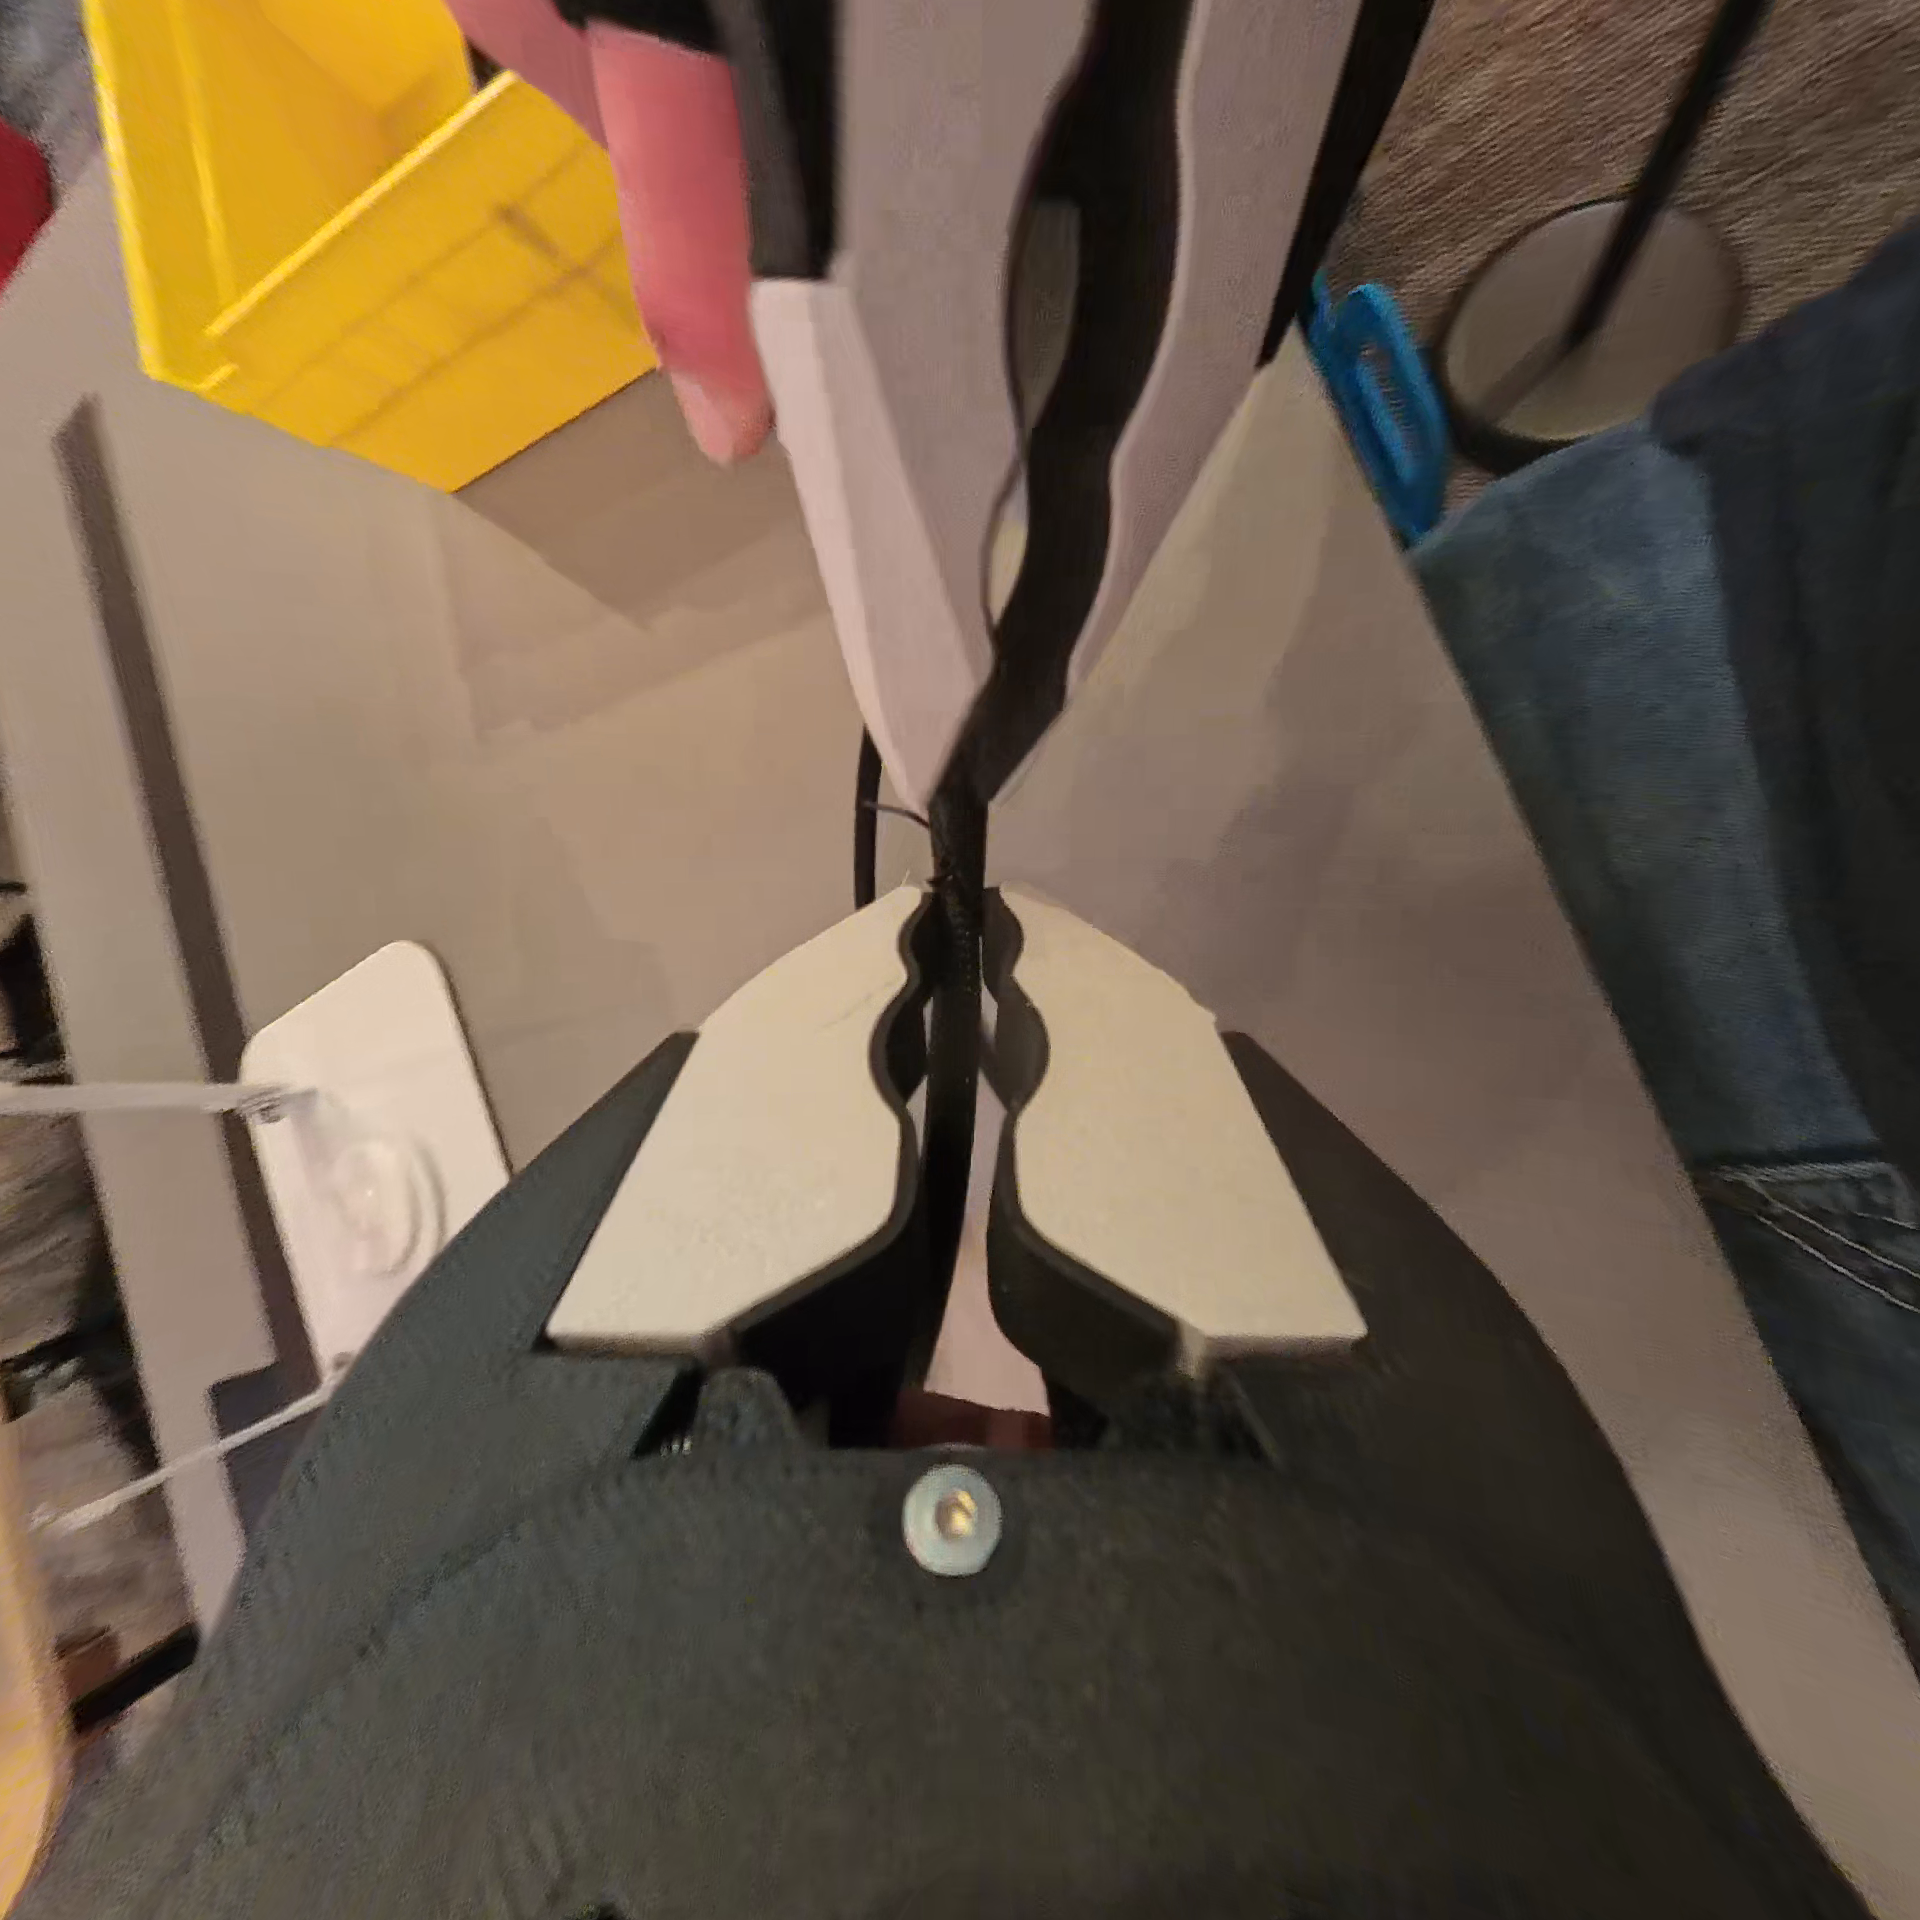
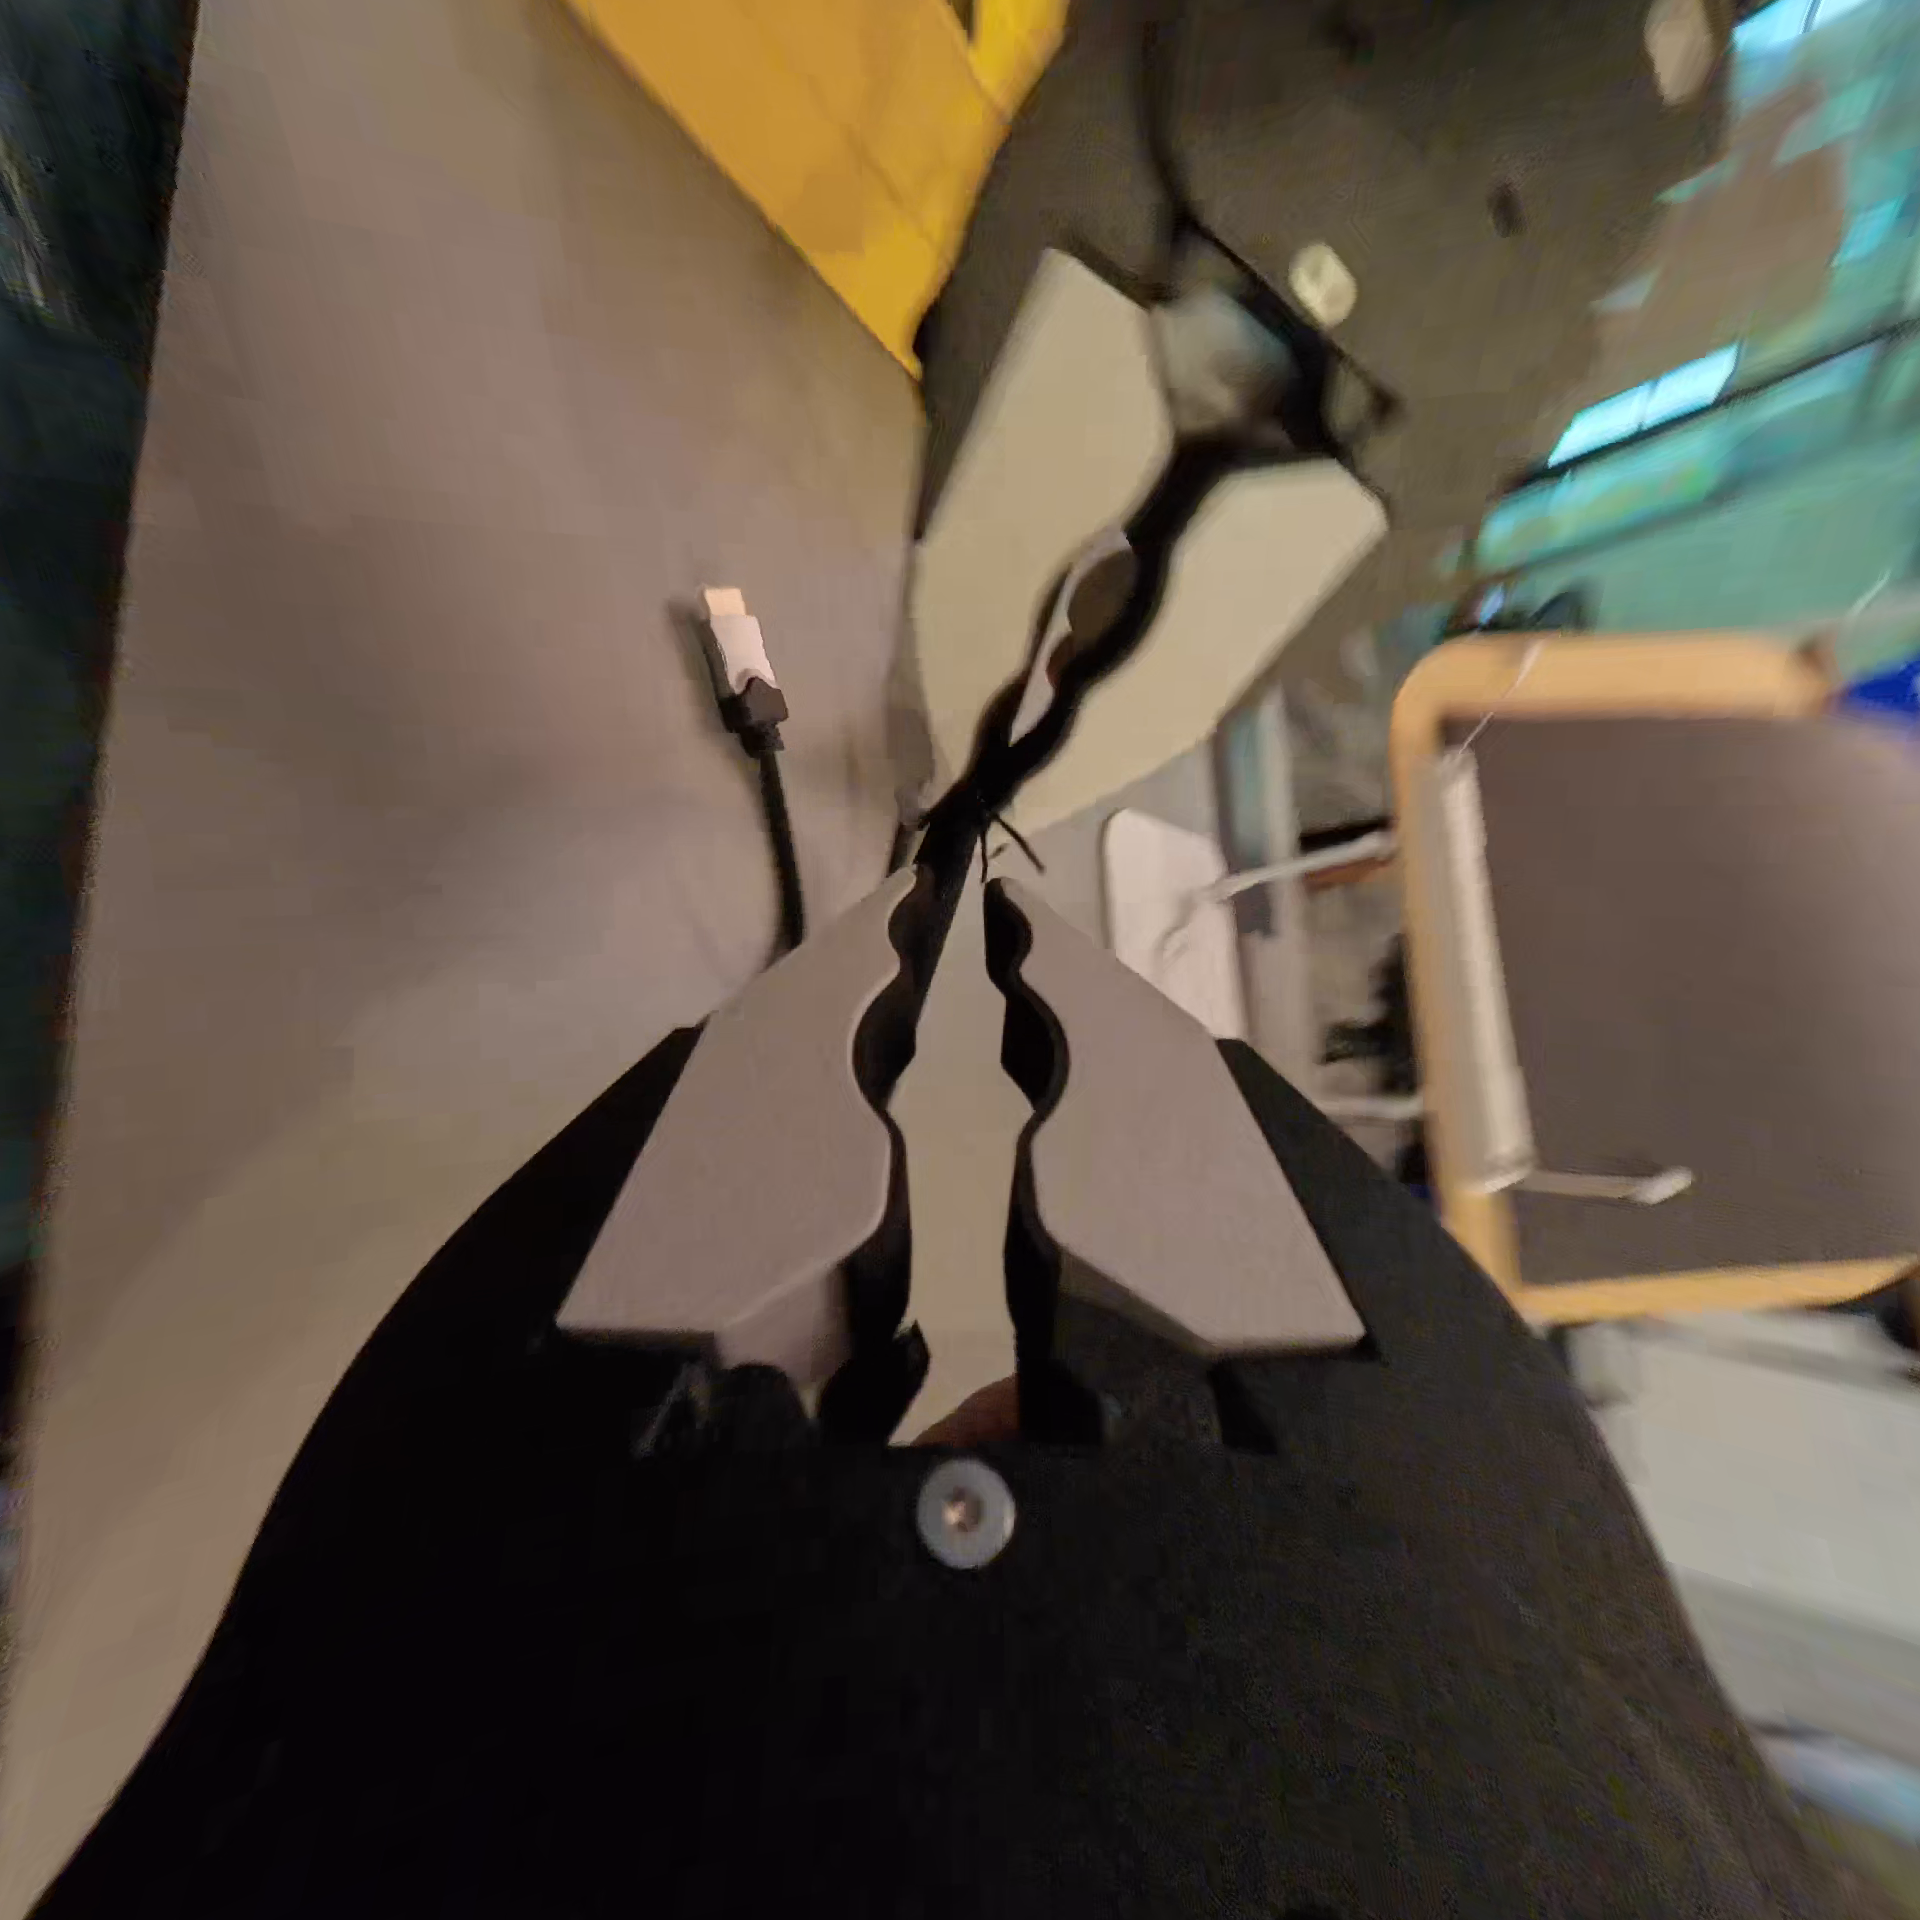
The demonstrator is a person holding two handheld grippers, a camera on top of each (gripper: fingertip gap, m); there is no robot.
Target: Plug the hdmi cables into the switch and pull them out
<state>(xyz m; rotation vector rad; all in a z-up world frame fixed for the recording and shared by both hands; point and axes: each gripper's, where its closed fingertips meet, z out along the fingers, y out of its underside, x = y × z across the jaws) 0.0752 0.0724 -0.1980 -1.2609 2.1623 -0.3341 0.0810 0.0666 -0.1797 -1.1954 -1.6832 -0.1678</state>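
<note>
A black braided HDMI cable (image 1: 951,1039) runs between the fingers of my left gripper (image 1: 954,904), which is shut on it. My right gripper (image 1: 951,779) comes in from the opposite side, tip to tip with the left. In the right wrist view my right gripper (image 2: 951,883) is shut on the same cable (image 2: 951,842) at its fingertips, with the left gripper (image 2: 961,800) facing it. A second cable's silver and black HDMI plug (image 2: 740,665) lies loose on the grey table (image 2: 416,520). The switch shows in neither view.
A yellow bin (image 1: 395,260) stands on the table behind the grippers and shows in the right wrist view (image 2: 852,135). A person's finger (image 1: 686,260) and jeans (image 1: 1662,727) are close. A white plate (image 1: 364,1122) sits at the table edge. A wood-framed chair (image 2: 1610,987) stands beyond.
</note>
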